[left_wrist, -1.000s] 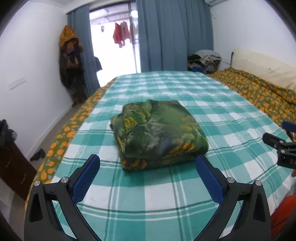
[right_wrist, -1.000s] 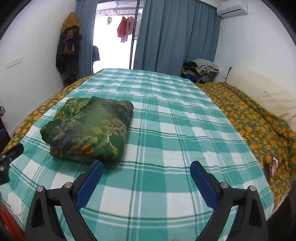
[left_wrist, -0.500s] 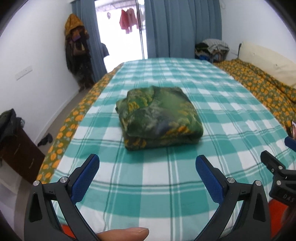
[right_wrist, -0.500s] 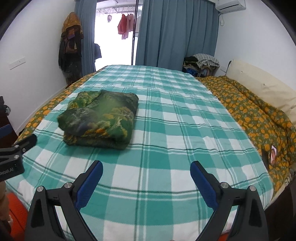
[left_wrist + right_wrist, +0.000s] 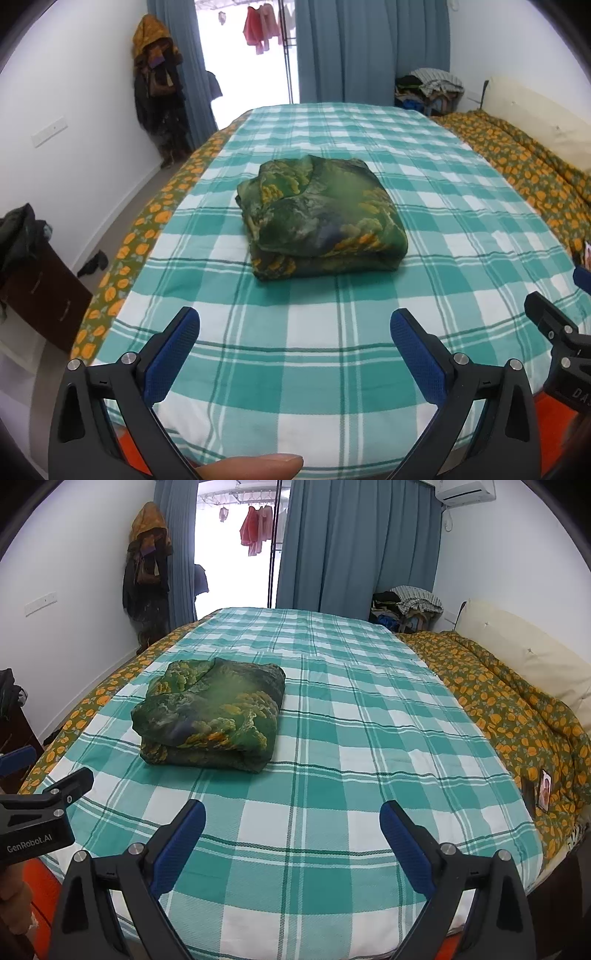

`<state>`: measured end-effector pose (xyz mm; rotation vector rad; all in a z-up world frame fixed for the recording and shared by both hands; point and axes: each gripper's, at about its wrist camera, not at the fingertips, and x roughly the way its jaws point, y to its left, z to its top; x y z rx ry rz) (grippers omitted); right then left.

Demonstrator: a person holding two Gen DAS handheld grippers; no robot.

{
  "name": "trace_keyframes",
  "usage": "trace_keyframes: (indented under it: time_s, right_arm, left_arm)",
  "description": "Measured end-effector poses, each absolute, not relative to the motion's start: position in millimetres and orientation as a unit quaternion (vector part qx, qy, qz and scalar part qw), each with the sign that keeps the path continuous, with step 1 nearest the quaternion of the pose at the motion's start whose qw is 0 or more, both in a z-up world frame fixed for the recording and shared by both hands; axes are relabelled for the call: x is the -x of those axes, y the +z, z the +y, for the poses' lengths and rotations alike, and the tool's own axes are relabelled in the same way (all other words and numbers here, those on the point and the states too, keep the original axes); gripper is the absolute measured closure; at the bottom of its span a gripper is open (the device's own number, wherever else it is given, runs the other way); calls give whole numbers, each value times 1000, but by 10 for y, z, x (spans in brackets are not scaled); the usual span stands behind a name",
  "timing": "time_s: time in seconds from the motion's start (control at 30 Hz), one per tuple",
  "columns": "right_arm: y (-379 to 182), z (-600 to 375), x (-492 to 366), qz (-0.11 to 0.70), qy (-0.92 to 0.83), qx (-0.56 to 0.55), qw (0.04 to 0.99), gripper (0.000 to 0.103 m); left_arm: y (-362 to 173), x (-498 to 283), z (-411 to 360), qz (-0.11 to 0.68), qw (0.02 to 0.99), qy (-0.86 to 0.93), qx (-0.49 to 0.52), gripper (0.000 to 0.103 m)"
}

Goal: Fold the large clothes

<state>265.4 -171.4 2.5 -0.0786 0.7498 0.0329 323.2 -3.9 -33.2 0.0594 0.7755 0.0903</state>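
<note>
A green garment with yellow-orange print (image 5: 321, 218) lies folded into a thick square bundle on the green-and-white checked bed cover (image 5: 332, 354). It also shows in the right wrist view (image 5: 212, 716), left of centre. My left gripper (image 5: 294, 332) is open and empty, held near the bed's front edge, well short of the bundle. My right gripper (image 5: 292, 821) is open and empty, to the right of the bundle and back from it. The left gripper's side shows in the right wrist view (image 5: 44, 812).
An orange-flowered quilt (image 5: 517, 716) and a cream pillow (image 5: 528, 657) lie along the bed's right side. A dark cabinet (image 5: 40, 291) stands at the left. Clothes hang on the left wall (image 5: 157, 74). Blue curtains (image 5: 354, 546) frame a bright doorway.
Both grippers have pulled back from the folded bundle toward the bed's front edge. The bundle now sits farther away and has not moved. Both stay open.
</note>
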Motion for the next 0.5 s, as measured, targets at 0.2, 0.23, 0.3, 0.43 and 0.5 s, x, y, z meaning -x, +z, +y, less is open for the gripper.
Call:
trace_keyframes:
  time_s: [0.2,0.23,0.3,0.43,0.5]
  right_arm:
    - [37,-1677,-2637,369,27,33,928,6]
    - [41,-1671,-2635,370,28,32,928,6]
    - [45,-1652,-2630,371,30,32,928,6]
    - [55,-1630,-2606,371,34,31,927,6]
    - [63,-1622,-2585,371,37,31,928,6]
  left_arm:
    - [-321,-3235,-25,378,924,47,-27,0]
    - [-317,-3233,-25,378,924,48,-27,0]
    - [-308,-3231,-21,377,925,49,-26,1]
    - [-282,-3229,-26,375,926,48,-24,1]
    - [-268,-3221,-31,373,926,48,-23,1]
